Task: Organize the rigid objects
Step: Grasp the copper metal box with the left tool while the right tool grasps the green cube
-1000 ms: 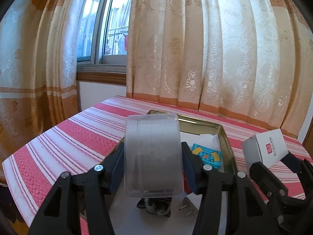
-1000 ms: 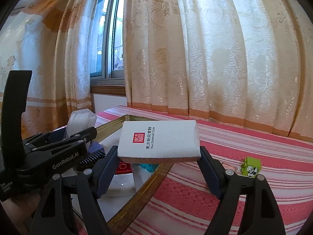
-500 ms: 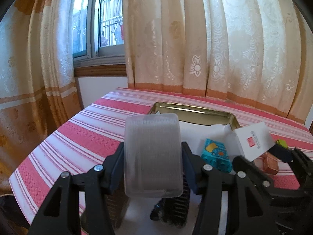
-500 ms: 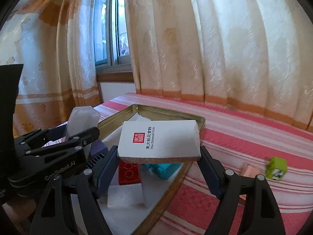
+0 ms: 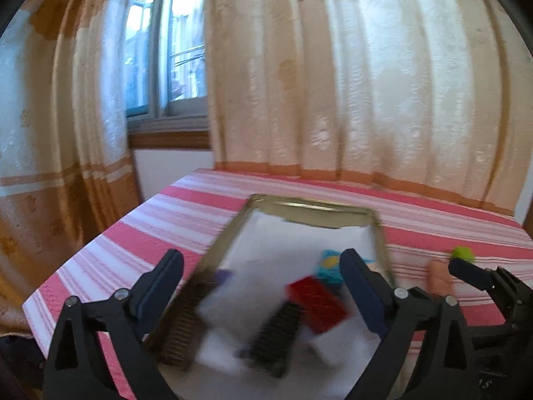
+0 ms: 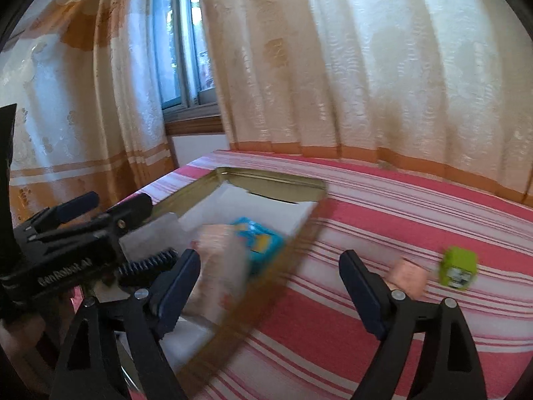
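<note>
Both claws opening, empty: left claw [image 5: 261, 286] above tray [image 5: 309, 207]; right claw [image 6: 269, 286] beside tray.

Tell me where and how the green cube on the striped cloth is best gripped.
Probably across its two upright side faces, coming from above and the near side. The green cube sits alone on the striped cloth, apart from the pink block and outside the tray. The right gripper, jaws opening and empty, is nearest.

Table under red-and-white striped cloth [image 6: 383, 316]. Directly on it: gold-rimmed metal tray [image 6: 266, 185], green cube [image 6: 458, 268], pinkish block [image 6: 408, 275] just beside cube.
</note>
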Tool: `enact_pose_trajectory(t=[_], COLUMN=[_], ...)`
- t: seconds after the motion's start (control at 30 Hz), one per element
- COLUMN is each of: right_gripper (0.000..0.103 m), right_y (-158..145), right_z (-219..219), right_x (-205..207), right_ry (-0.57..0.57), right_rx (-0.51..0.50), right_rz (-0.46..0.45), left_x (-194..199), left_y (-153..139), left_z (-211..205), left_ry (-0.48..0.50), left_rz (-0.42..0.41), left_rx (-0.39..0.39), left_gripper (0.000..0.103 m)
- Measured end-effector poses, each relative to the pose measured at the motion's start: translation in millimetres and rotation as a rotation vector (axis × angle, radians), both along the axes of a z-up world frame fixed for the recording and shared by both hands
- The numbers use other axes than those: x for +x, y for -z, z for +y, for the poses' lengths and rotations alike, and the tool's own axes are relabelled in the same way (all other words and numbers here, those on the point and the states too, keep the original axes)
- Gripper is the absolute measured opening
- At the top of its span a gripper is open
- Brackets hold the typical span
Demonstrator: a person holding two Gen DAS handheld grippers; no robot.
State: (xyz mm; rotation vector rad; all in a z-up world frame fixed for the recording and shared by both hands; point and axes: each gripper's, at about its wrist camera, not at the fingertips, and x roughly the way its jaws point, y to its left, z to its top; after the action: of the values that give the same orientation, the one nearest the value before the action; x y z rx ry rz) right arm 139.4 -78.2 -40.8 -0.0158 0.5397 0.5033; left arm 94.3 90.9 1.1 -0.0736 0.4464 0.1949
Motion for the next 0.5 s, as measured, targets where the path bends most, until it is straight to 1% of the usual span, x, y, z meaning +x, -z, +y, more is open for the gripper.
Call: enact_pose_trajectory(t=[0.03, 0.13, 0.23, 0.33, 0.5], right_gripper=[0.087, 0.087, 0.087, 0.087, 0.087], right_y=[-0.3, -0.3, 1.6, 4.6, 10.2], right_z=[-14.1, -51.1, -89.3, -123.4, -163.2], right_x=[-1.3, -0.6, 1.5, 6.8, 14.6], right_ry=[0.024, 0.09, 0.18, 0.269, 0.367], right_rx=[0.0, -0.001, -0.006, 0.0, 0.012], right_rz=[0.003, 0.013, 0.014, 0.028, 0.058], left_x=[0.1, 3.2, 10.8, 23.4, 48.0], left_y=[-1.7, -3.5, -2.7, 1.0, 11.1], left_z=[-12.1, -43.1, -76.9, -109.8, -147.4], left_ry=[0.023, 0.086, 0.151, 0.225, 0.287], left_rz=[-0.003, 0.002, 0.03, 0.069, 0.152], left_rx=[0.008, 0.036, 0.055, 0.054, 0.062], left_gripper=[0.1, 0.1, 0.1, 0.1, 0.1])
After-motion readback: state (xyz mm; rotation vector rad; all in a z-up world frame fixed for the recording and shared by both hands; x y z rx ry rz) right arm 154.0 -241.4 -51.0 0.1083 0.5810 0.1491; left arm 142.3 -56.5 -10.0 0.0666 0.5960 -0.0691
